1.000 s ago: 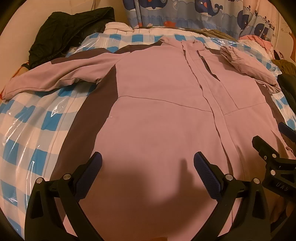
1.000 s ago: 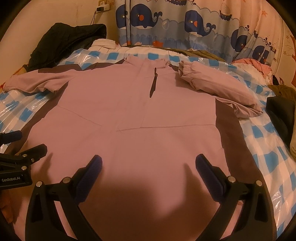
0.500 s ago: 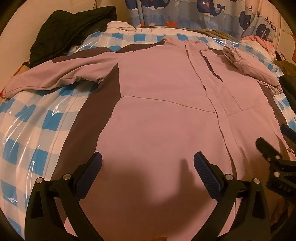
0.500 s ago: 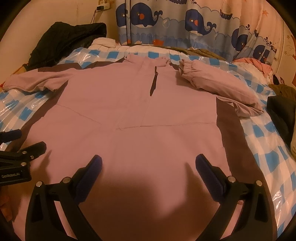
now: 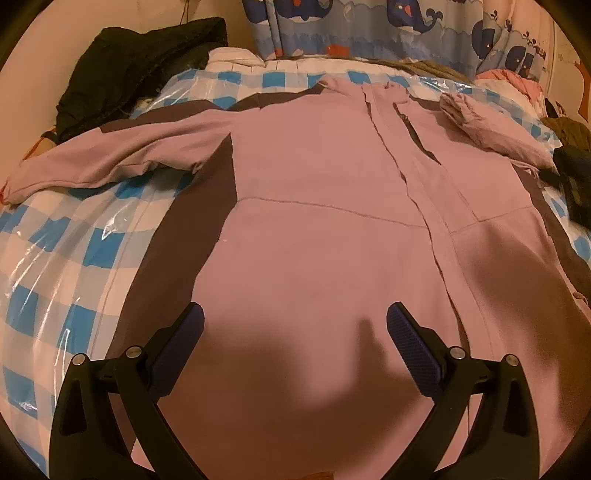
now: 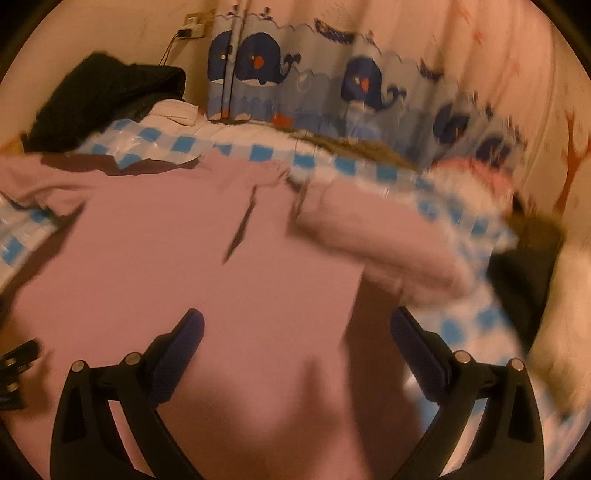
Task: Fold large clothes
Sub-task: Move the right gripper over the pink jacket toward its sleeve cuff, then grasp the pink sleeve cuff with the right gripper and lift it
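A large pink jacket [image 5: 325, 192] with dark brown side panels lies flat, front up, on a blue-and-white checked bed cover [image 5: 74, 251]. Its left sleeve [image 5: 110, 158] stretches out to the left; its right sleeve [image 5: 491, 129] is folded in across the chest. My left gripper [image 5: 295, 328] hovers open over the lower front, holding nothing. In the blurred right wrist view the jacket [image 6: 207, 266] fills the middle, the folded sleeve [image 6: 384, 236] lies to the right, and my right gripper [image 6: 295, 332] is open above the right side of the body with nothing between its fingers.
A black garment [image 5: 136, 74] is heaped at the back left against the wall. A whale-print curtain [image 5: 369, 26] hangs behind the bed. Pink and olive clothes [image 5: 517, 77] and a dark item [image 5: 572, 173] sit at the right edge. The left gripper's tip [image 6: 18, 365] shows at the right wrist view's left edge.
The right gripper has swung forward and to the right, blurring its view and leaving the left wrist view. The left gripper has barely moved. The jacket lies as before.
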Demonstrator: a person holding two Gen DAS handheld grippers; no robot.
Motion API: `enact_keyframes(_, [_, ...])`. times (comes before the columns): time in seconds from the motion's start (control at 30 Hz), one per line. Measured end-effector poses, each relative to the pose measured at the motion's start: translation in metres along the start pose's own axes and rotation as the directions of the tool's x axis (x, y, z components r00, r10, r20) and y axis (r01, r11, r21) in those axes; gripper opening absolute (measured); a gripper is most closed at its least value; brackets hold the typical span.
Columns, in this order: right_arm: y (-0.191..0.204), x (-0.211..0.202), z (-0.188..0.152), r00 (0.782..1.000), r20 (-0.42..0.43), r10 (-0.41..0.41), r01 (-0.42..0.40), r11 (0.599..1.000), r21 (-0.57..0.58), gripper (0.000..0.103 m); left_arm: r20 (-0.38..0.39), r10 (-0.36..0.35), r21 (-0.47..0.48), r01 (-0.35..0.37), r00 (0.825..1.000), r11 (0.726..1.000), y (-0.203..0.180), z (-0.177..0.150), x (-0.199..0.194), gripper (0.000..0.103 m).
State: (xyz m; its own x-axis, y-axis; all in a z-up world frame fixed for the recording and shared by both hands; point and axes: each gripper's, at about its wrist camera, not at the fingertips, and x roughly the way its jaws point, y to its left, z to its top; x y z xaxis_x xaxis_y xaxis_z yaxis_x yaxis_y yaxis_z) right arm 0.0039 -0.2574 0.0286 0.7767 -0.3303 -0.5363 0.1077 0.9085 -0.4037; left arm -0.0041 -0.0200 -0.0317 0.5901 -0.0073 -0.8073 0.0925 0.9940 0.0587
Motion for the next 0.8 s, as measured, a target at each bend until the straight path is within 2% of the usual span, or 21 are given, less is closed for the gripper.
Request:
enact_keyframes(0.17, [-0.009, 0.062, 0.032, 0.994, 0.008, -0.112, 0.111, 0.969, -0.22, 0.097, -0.004, 0.001, 0.013, -0.001, 1.0, 1.0, -0.004, -0.001, 0.002, 0.095])
enact_keyframes(0.27, [-0.003, 0.087, 0.04, 0.996, -0.002, -0.094, 0.089, 0.951, -0.298, 0.097, -0.005, 0.002, 0.025, -0.002, 1.0, 1.0, -0.005, -0.002, 0.004, 0.095])
enact_keyframes(0.33, [0.008, 0.099, 0.043, 0.994, 0.015, -0.108, 0.106, 0.929, -0.355, 0.097, -0.009, 0.008, 0.031, -0.008, 1.0, 1.0, -0.006, -0.003, 0.006, 0.095])
enact_keyframes(0.4, [0.015, 0.111, 0.045, 0.996, 0.006, -0.093, 0.088, 0.92, -0.382, 0.097, -0.012, 0.009, 0.032, -0.008, 1.0, 0.999, -0.007, -0.004, 0.007, 0.095])
enact_keyframes(0.53, [0.03, 0.139, 0.042, 0.99, -0.007, -0.139, 0.12, 0.883, -0.453, 0.097, -0.014, 0.014, 0.039, -0.013, 1.0, 0.999, -0.008, -0.005, 0.009, 0.095])
enact_keyframes(0.63, [0.028, 0.157, 0.04, 0.986, -0.025, -0.165, 0.134, 0.873, -0.469, 0.097, -0.019, 0.015, 0.045, -0.014, 1.0, 0.999, -0.008, -0.005, 0.01, 0.095])
enact_keyframes(0.8, [0.012, 0.19, 0.042, 0.982, -0.113, -0.151, 0.092, 0.906, -0.412, 0.097, -0.029, 0.016, 0.057, -0.015, 0.999, 0.998, -0.011, -0.007, 0.014, 0.095])
